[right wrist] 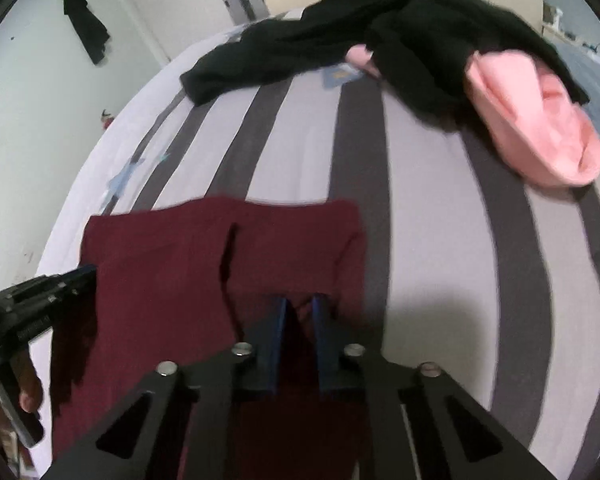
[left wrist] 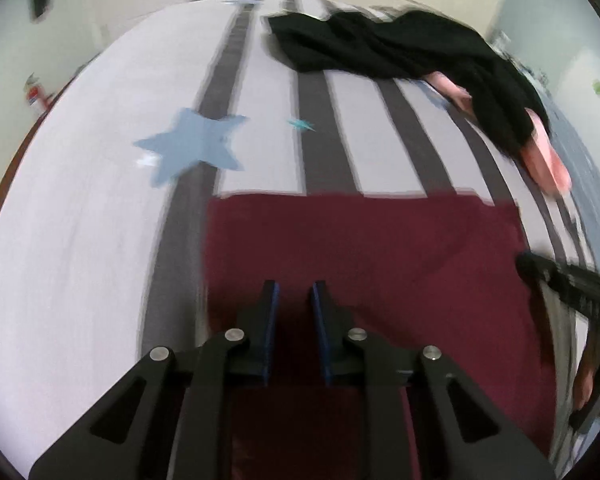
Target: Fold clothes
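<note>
A maroon garment (left wrist: 360, 240) (right wrist: 160, 260) lies spread on the striped bed, its far edge straight across. My left gripper (left wrist: 295, 286) is over its left part with dark maroon cloth between the narrow-set fingers. In the right wrist view the left gripper (right wrist: 86, 272) sits at the garment's left edge, with cloth hanging below it. My right gripper (right wrist: 300, 304) pinches a raised wedge of the same maroon cloth near the right edge. In the left wrist view the right gripper (left wrist: 530, 266) is at that edge.
A crumpled black garment (left wrist: 380, 44) (right wrist: 340, 32) lies at the far side of the bed over a pink one (right wrist: 532, 128). The sheet (left wrist: 80, 240) is white with grey stripes and a blue star (left wrist: 196, 144). A dark garment (right wrist: 86, 26) hangs on the wall.
</note>
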Available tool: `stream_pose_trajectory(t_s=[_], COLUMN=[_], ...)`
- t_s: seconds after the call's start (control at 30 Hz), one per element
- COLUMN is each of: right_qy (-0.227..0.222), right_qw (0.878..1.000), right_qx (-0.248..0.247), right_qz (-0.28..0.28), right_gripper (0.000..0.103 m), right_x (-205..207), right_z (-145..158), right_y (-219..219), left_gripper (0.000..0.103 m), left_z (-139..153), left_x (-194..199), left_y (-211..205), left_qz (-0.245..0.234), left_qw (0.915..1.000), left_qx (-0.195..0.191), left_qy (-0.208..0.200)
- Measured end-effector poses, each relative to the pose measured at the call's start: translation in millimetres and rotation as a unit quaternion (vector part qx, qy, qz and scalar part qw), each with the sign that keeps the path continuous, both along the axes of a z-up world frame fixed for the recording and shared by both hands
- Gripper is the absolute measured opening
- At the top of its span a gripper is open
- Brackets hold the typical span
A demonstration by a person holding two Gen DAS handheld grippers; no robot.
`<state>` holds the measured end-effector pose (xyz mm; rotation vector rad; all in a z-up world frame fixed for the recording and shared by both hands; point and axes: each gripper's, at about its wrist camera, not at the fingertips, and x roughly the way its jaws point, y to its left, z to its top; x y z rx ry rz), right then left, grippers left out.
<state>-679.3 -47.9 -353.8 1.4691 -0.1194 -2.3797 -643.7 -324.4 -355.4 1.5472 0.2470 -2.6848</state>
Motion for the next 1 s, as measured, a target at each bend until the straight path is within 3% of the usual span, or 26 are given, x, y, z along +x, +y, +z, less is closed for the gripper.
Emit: stream_pose_trajectory(t_s=[0.07,0.2,0.27,0.33,0.5,0.63,0.73,0.8,0.87,1.0], right_qy=[0.016,0.049,0.056,0.054,0.017,0.005,0.005,0.004,0.007,0.03], right_qw=[1.0,0.998,0.998,0.998,0.996,0.998,0.999,1.0,1.0,0.999], right_qx=[0.008,-0.006,-0.026,-0.041,-0.038,-0.024,-0.038,-0.028,-0.019,-0.021], right_qz=[-0.006,-0.029,-0.014,0.018,0.079,0.056,0.016,-0.005,-0.013,-0.001], right_gripper=[0.009,0.012,0.012,0.013,0.012,0.002,0.002,0.002,0.006,0.007], right_x=[6.4,23.2,33.3,45.7,49.9,15.5,-12.7,-28.1,-35.6,-29.7], right_z=[7.6,34.1,44.9,46.9,19.2,2.1,3.0,3.3,6.0,25.7], right_y=[2.3,14.3,8.1,-8.3,-57.5,-63.0,-50.8,-40.4,-34.1,-25.8], left_gripper=[0.016,0.016,0.016,0.016,0.016,0.016,0.017,0.017,0.017,0.017], left_z=[11.4,26.1,24.5,15.8,-20.4,-24.8,-19.7,-13.4,-6.0,7.8], left_x=[14.1,44.6,52.5,50.6,10.3,-10.4,-15.8,-15.7,-11.5,12.5], left_y=[-7.5,15.2,34.6,52.6,53.7,43.2,45.4,33.7,13.0,-13.4], left_qz=[0.009,-0.043,-0.078,-0.107,-0.087,-0.105,-0.12,-0.085,-0.04,-0.005], left_qw=[0.9997,0.997,0.994,0.9918,0.996,0.9942,0.9928,0.9964,0.9983,0.9983], left_qx=[0.01,0.047,0.064,0.062,0.021,0.023,0.007,0.006,0.041,0.054], left_qy=[0.022,0.043,0.041,0.034,0.005,-0.006,-0.005,0.001,0.011,0.022])
